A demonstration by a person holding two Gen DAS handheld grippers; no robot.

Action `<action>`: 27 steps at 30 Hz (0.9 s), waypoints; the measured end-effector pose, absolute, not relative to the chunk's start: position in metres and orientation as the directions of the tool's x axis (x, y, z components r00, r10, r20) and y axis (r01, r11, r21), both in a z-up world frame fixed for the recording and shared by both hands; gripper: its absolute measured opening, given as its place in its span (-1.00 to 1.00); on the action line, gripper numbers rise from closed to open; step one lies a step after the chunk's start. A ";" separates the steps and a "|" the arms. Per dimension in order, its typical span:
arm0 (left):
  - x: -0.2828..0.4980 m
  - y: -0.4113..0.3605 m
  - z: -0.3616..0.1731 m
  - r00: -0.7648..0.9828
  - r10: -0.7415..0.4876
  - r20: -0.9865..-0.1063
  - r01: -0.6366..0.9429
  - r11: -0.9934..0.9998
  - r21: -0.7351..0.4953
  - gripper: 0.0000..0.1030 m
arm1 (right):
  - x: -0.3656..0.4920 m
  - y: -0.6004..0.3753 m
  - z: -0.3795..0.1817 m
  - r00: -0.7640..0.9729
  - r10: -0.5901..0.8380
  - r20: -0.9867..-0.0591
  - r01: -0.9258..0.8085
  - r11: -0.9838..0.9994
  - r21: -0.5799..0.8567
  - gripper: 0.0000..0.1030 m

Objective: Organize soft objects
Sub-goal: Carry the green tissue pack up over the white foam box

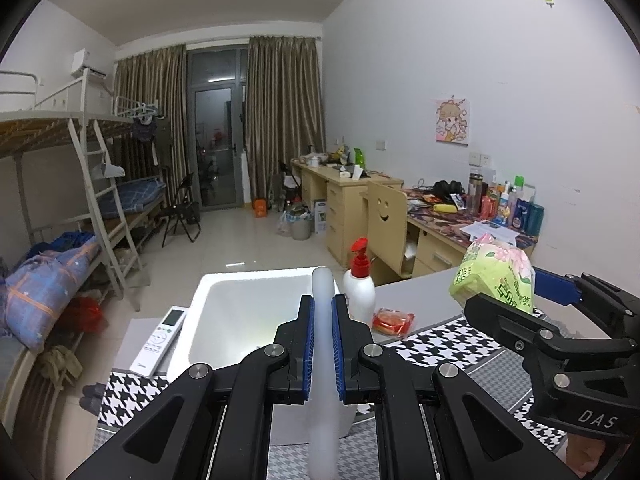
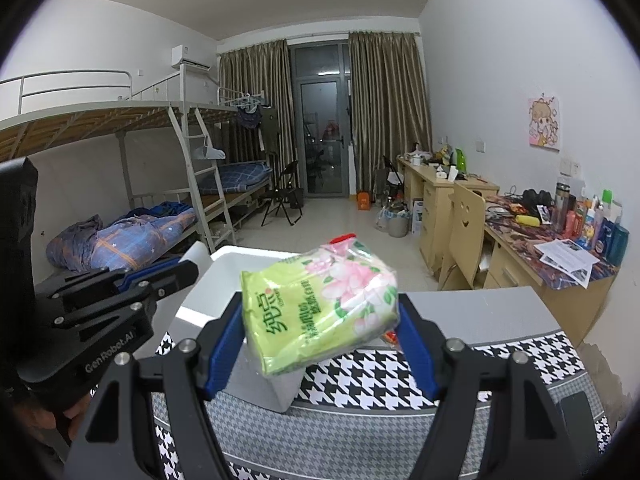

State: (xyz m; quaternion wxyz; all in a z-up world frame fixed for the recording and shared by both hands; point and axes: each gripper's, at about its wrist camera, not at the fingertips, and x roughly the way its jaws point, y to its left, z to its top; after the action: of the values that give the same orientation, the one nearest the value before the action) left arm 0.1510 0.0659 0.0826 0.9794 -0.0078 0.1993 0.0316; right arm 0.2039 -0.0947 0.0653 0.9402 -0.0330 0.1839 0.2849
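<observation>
My right gripper (image 2: 320, 340) is shut on a green floral tissue pack (image 2: 320, 308) and holds it in the air above the near right corner of the white foam box (image 2: 224, 264). The pack also shows in the left wrist view (image 1: 494, 276), with the right gripper (image 1: 560, 320) beside it. My left gripper (image 1: 323, 344) is shut on the near wall of the white foam box (image 1: 248, 312), the wall standing between its blue pads. The box looks empty inside. The left gripper shows at the left of the right wrist view (image 2: 172, 272).
A white pump bottle with a red top (image 1: 360, 280) and a red snack packet (image 1: 394, 320) sit right of the box. A white remote (image 1: 160, 340) lies left of it. The table (image 2: 480, 312) has a houndstooth cloth (image 2: 520, 368). Bunk beds stand left, desks right.
</observation>
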 end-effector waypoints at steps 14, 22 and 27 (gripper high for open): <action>0.169 0.083 0.089 0.915 0.108 -0.389 -0.115 0.993 0.004 -0.82 | 0.217 -0.070 0.070 0.759 0.531 -0.377 -0.566 0.824 0.021 0.47; 0.182 0.094 0.084 0.903 0.139 -0.407 -0.154 0.988 -0.005 -0.82 | 0.227 -0.058 0.069 0.742 0.545 -0.390 -0.585 0.811 0.020 0.47; 0.187 0.102 0.083 0.897 0.153 -0.415 -0.172 0.985 -0.008 -0.82 | 0.234 -0.049 0.068 0.733 0.551 -0.399 -0.594 0.804 0.019 0.47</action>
State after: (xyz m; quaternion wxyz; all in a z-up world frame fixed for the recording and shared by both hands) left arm 0.1866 0.1023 0.0829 0.9737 -0.0221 0.2111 0.0834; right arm 0.2336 -0.0490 0.0680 0.9293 -0.0548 0.1963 0.3080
